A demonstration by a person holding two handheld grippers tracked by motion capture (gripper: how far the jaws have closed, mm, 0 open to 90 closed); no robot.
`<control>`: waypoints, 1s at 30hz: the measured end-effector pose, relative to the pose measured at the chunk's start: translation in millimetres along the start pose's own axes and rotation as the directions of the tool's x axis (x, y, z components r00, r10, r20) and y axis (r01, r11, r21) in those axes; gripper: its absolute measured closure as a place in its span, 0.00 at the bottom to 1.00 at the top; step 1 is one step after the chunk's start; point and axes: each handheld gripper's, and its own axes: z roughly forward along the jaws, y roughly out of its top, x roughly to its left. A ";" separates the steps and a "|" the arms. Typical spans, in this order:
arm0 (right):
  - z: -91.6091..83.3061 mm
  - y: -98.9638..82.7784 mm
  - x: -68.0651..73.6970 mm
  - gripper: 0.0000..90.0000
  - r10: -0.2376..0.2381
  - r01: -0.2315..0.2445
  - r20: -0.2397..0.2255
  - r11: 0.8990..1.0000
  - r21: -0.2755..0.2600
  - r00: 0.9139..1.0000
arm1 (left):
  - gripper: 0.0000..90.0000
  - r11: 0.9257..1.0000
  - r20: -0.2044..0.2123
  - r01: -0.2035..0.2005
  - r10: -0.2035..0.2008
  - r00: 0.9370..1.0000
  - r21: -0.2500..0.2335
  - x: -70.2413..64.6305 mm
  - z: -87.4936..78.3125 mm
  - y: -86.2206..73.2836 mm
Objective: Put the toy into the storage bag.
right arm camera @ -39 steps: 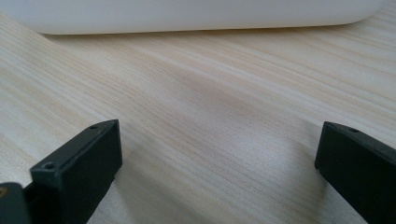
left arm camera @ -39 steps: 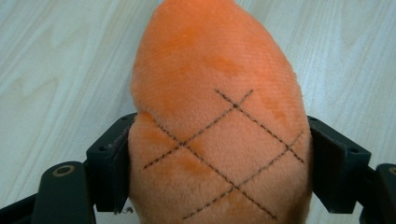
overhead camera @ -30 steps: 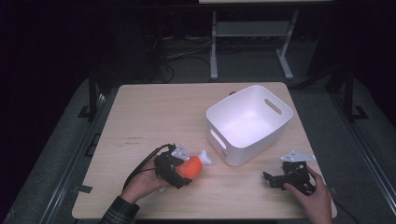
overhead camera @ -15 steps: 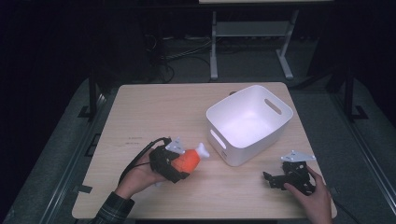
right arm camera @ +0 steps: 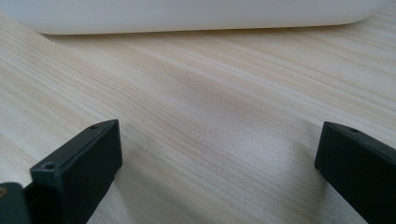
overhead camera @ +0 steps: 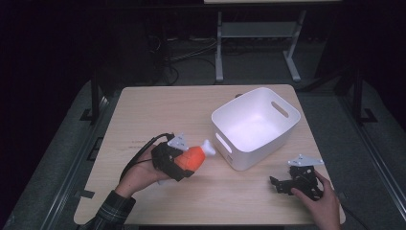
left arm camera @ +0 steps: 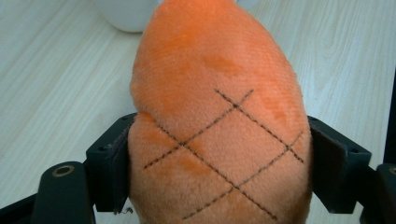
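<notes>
1. Right gripper (overhead camera: 287, 184) is resting near the table's (overhead camera: 158, 103) near right corner, jaws spread wide with nothing between them, bare wood ahead of them in the right gripper view.
2. Left gripper (overhead camera: 178, 163) is sitting left of centre toward the near edge, jaws pressing both sides of an orange plush drumstick (left arm camera: 215, 116), its white bone end (overhead camera: 208, 147) pointing at the tub.
3. White tub (overhead camera: 256, 125) is occupying the right half, close to the right edge; the far left stretch is lying open.

Left hand-held gripper (overhead camera: 178, 162) clamped, right (overhead camera: 287, 184) apparently agape
</notes>
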 end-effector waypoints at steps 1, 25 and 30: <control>0.0 0.0 0.0 0.00 0.000 0.000 0.000 1.000 0.000 1.000 | 0.23 1.000 0.002 0.004 -0.004 1.000 -0.005 0.3 -1.2 1.2; -0.2 0.0 0.1 0.00 0.000 0.000 -0.001 1.000 0.000 1.000 | 0.23 0.999 0.002 -0.023 0.023 1.000 -0.048 13.5 -26.9 26.7; -0.2 0.0 0.1 0.00 0.000 0.000 0.000 1.000 -0.001 1.000 | 0.23 0.998 0.005 -0.023 0.024 1.000 -0.062 17.6 -30.2 33.4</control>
